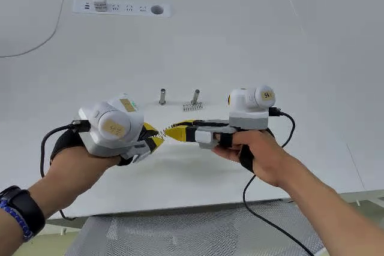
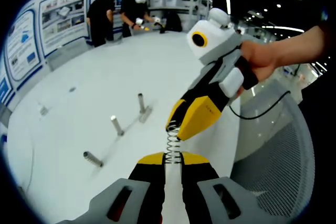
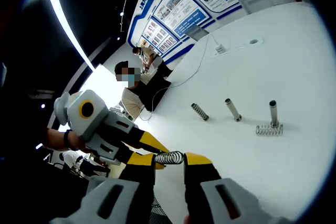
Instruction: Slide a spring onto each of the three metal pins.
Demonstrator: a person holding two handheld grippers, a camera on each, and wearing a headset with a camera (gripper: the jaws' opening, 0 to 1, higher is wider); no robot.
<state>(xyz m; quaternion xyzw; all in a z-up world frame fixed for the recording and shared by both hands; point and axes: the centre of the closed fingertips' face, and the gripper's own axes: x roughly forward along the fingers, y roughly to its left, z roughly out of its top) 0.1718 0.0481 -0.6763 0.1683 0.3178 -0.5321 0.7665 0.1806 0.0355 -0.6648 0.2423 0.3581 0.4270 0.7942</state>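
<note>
While left hand-held gripper (image 2: 172, 160) clamped spring (image 2: 172, 141), its other end touched right hand-held gripper (image 2: 175, 128), grip there unclear. Middle pin (image 3: 232, 109), end pin (image 3: 272, 113) bare; loose spring (image 3: 269, 129) on surface (image 3: 273, 182) at end pin's 6 o'clock. Third pin (image 3: 199, 111) looked coiled, probably done; two left.

The white table (image 1: 252, 46) carried a white power strip (image 1: 122, 8) near its far edge, three short metal pins (image 3: 232, 109) in a row, and a loose coiled steel spring (image 3: 269, 129) just beside one end pin.
</note>
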